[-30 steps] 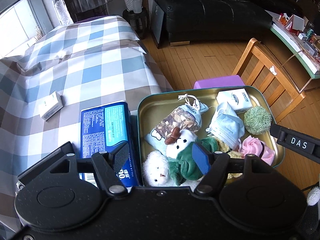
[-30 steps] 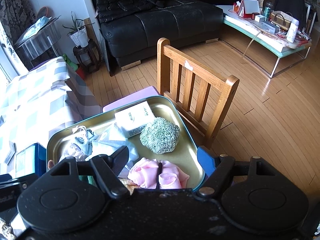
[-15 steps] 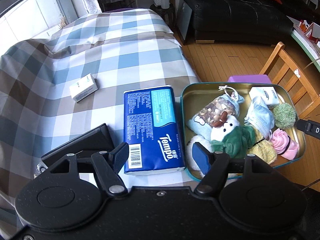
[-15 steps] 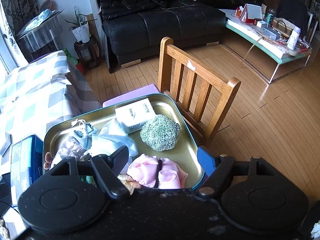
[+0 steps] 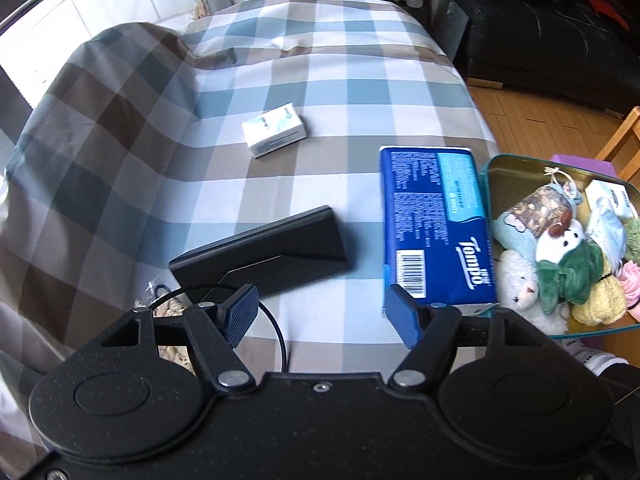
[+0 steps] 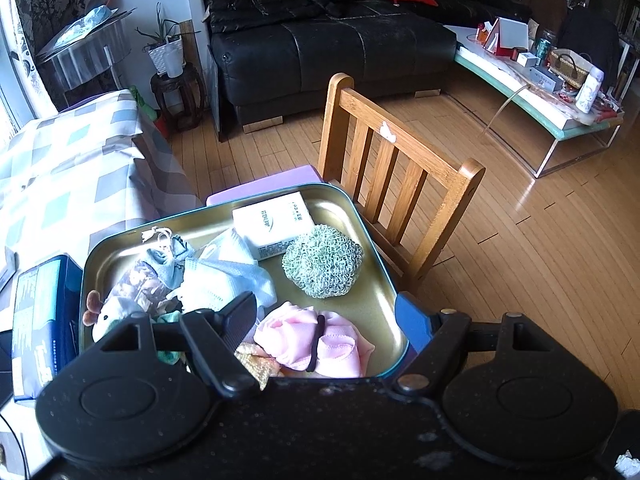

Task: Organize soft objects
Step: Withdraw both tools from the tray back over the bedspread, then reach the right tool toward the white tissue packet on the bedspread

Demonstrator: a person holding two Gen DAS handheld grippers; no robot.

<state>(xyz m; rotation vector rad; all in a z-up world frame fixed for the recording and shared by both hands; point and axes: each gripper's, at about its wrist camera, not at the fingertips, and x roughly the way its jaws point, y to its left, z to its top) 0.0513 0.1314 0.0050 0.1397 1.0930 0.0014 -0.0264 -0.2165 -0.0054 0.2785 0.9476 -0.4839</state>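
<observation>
A bed covered in a checked cloth (image 5: pixel 168 128) of brown, blue and white fills the left wrist view, with a window at the upper left and a black leather sofa (image 6: pixel 332 44) beyond a wooden floor (image 6: pixel 540 260). The left gripper (image 5: pixel 322 314) hangs over the cloth with its jaws apart and nothing between them. Just ahead of its left finger lies a black wedge-shaped device (image 5: pixel 272 252), with a thin black cable (image 5: pixel 276 332) looping between the fingers. Further ahead rests a small white box (image 5: pixel 275 135). Ahead of its right finger lies a blue tissue pack (image 5: pixel 436 228), and to the right of that sits a metal tin (image 5: pixel 516 168) holding the soft things: a white plush toy in a green scarf (image 5: pixel 560 248), a white teddy (image 5: pixel 520 288), a patterned pouch (image 5: pixel 536 208) and a yellow cloth (image 5: pixel 600 300).

The right gripper (image 6: pixel 326 326) hovers over the near edge of the same tin, jaws apart and gripping nothing. Between its fingers lies a pink cloth bundle (image 6: pixel 316 344) with a dark band around it. Ahead of it sit a green mesh scrubber (image 6: pixel 322 266), a white carton (image 6: pixel 276 224) and a pale blue face mask (image 6: pixel 232 272). Beyond the tin stands a wooden chair (image 6: pixel 400 168), and a cluttered low table (image 6: pixel 548 92) lies far right. A potted plant (image 6: pixel 166 54) stands on a stool near the sofa.
</observation>
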